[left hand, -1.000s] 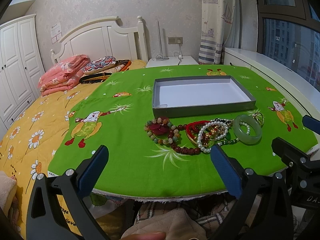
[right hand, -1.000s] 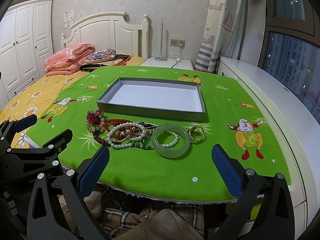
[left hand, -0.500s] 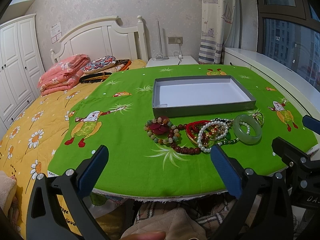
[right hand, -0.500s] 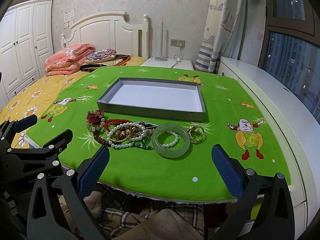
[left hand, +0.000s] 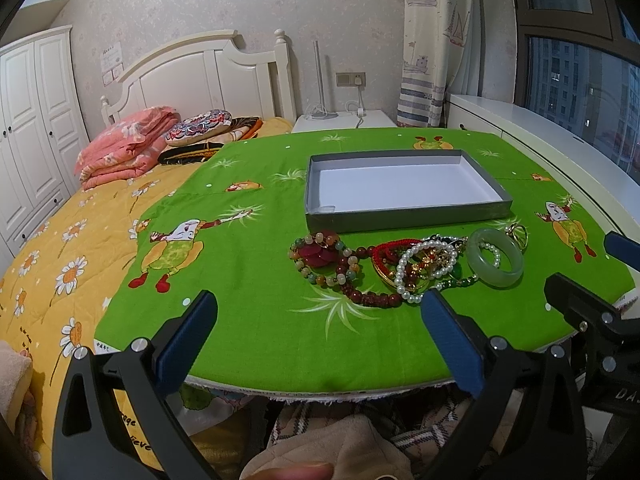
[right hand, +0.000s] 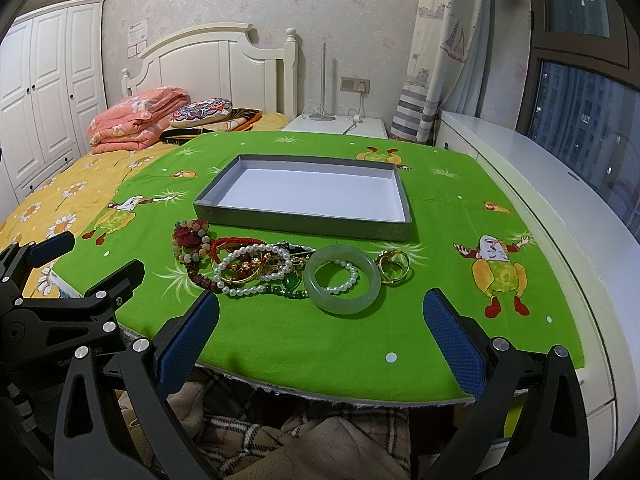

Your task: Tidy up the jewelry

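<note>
A tangle of jewelry lies on the green cloth: a pale green jade bangle (right hand: 342, 280) (left hand: 496, 258), a white pearl bracelet (right hand: 252, 266) (left hand: 424, 260), dark red bead strands (left hand: 372, 298), a multicoloured bead bracelet (left hand: 320, 248) (right hand: 192, 240) and gold rings (right hand: 394, 266). Behind it sits a shallow grey tray (left hand: 404, 220) (right hand: 308, 224) with a white floor and nothing in it. My left gripper (left hand: 320, 344) and right gripper (right hand: 320, 344) hover open at the table's near edge, short of the jewelry, each holding nothing.
The green cartoon-print tablecloth (left hand: 248, 280) covers a table beside a bed with a yellow daisy quilt (left hand: 60, 248). A white window ledge (right hand: 560, 200) runs along the right. A plaid blanket (right hand: 312, 432) lies below the near edge.
</note>
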Available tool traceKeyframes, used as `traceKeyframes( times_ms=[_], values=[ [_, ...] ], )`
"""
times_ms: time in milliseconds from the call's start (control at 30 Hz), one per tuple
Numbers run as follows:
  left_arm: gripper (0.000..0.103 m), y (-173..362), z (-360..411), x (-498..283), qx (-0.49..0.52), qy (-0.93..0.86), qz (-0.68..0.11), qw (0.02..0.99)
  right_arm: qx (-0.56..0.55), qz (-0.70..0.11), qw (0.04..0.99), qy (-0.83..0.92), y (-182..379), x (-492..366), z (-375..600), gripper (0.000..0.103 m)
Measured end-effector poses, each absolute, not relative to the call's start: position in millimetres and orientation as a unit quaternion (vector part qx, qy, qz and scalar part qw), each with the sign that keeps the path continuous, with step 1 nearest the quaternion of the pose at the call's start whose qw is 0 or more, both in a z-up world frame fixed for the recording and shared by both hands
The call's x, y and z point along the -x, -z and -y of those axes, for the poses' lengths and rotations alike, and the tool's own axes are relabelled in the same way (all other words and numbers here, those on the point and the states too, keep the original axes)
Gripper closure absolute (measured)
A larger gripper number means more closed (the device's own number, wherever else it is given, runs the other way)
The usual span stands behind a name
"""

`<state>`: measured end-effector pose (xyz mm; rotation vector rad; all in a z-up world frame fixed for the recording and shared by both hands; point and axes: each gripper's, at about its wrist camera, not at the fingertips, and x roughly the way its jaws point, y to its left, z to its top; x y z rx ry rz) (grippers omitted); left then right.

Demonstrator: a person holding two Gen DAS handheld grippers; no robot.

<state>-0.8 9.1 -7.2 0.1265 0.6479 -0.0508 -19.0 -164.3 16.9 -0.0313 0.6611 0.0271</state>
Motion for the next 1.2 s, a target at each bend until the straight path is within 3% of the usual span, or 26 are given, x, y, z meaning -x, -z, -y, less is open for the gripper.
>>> traceKeyframes(
  times_ms=[700, 800, 967, 1200],
  values=[
    [0.004, 31.7, -26.6, -4.3, 0.031, 0.119, -0.386, 0.914, -0.122, -0.367, 0.922, -0.026, 36.7, -34.1, 253.3, 0.007],
    [0.004, 42.3, -27.8, -19.6, 0.045, 0.137, -0.413, 0.899, -0.134, -0.375, 0.916, -0.04, 45.6, -44.5, 258.0, 0.018],
    [0.005, 46.1, -49.8, -48.8, 0.055, 0.08, -0.41, 0.907, -0.139, -0.392, 0.902, -0.119, 55.1, -48.0, 236.9, 0.021],
    [0.005, 77.1, -76.1, -88.3, 0.069, 0.06, -0.468, 0.879, -0.063, -0.404, 0.908, -0.094, 67.0, -72.5, 211.8, 0.021]
  ],
)
